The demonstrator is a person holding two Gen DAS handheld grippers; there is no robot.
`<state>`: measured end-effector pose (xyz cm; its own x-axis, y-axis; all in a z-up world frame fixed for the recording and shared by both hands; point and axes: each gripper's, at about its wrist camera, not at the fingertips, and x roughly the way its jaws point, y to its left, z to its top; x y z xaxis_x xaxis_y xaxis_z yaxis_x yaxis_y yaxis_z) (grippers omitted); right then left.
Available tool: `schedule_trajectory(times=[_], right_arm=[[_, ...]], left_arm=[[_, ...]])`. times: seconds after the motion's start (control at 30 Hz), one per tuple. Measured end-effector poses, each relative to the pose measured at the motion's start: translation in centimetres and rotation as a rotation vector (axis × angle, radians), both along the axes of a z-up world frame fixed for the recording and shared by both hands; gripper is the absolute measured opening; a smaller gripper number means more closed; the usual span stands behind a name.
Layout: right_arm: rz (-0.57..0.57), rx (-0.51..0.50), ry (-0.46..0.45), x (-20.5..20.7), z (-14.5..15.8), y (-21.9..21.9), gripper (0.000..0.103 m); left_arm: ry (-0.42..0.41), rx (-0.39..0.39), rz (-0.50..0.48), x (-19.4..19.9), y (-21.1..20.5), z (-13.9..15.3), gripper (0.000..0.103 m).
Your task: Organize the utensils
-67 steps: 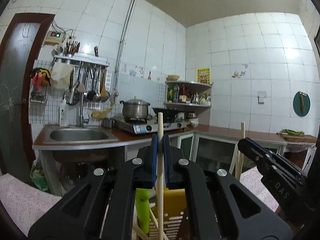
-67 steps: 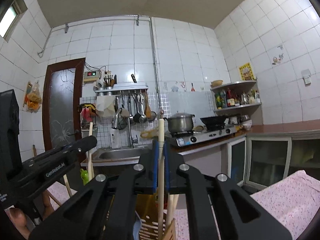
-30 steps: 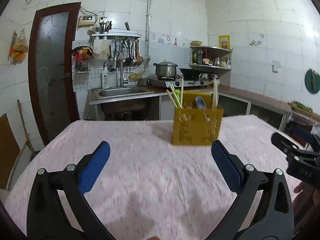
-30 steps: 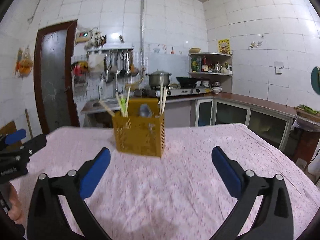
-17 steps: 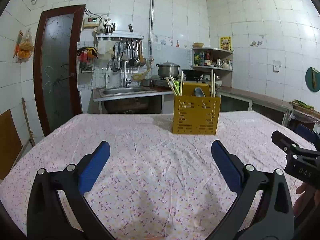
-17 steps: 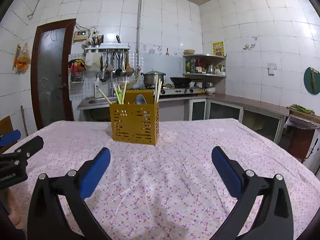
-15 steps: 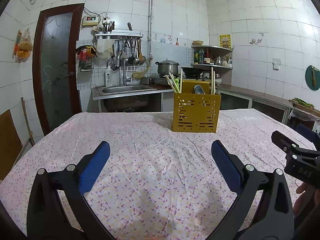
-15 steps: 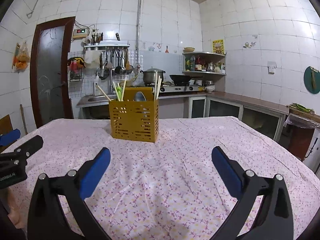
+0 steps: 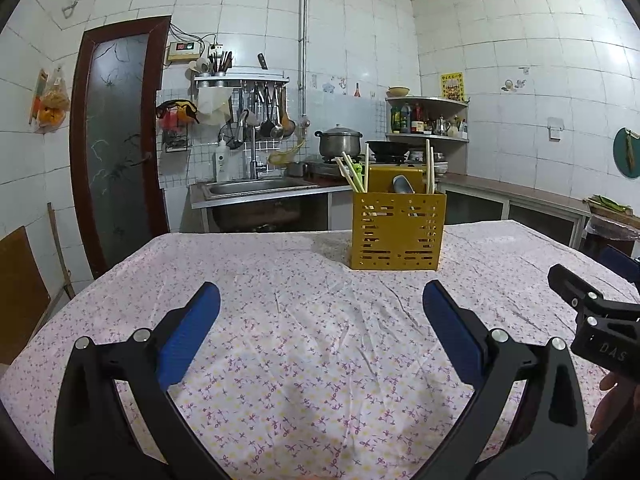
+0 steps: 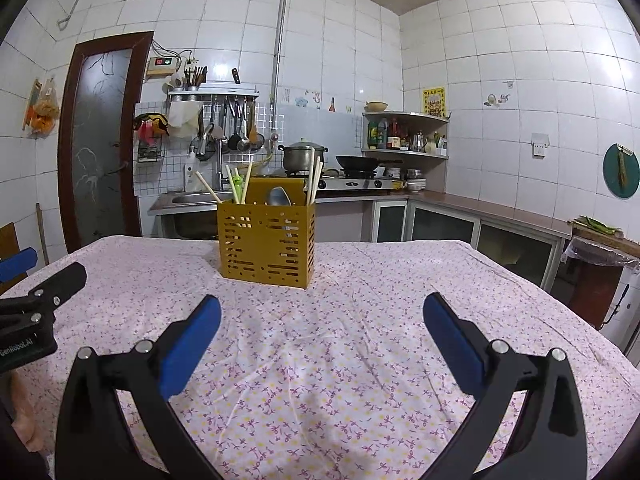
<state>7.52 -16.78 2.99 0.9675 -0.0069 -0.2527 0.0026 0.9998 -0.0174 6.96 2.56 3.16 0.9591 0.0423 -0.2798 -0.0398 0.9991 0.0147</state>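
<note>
A yellow slotted utensil holder (image 9: 398, 231) (image 10: 266, 238) stands upright toward the far side of the table. Wooden chopsticks (image 9: 429, 166) (image 10: 314, 179) stick up from its left and right compartments, with a green-handled piece (image 10: 238, 184) on the left and a metal spoon (image 9: 402, 185) (image 10: 279, 196) in the middle. My left gripper (image 9: 320, 304) is open and empty, low over the cloth, well short of the holder. My right gripper (image 10: 322, 306) is likewise open and empty. Each gripper shows at the edge of the other's view.
The table wears a pink floral cloth (image 9: 312, 340) (image 10: 360, 320). Behind it run a sink (image 9: 256, 188), a stove with a pot (image 9: 340, 144) and a wok, a corner shelf of bottles (image 10: 404, 132), hanging ladles and a brown door (image 9: 116, 144). A hand (image 9: 612, 396) holds the right gripper.
Both grippers were shut on chopsticks over the holder; they have since let go, opened wide and pulled back from the holder. The chopsticks now stand in the holder.
</note>
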Motion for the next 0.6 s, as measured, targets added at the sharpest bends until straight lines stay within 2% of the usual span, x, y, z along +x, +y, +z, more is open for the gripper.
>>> schedule_trajectory(times=[0.6], right_arm=[[-0.029, 0.037, 0.0, -0.1, 0.1, -1.0, 0.099]], left_arm=[[0.016, 0.001, -0.012, 0.2, -0.4, -0.1, 0.098]])
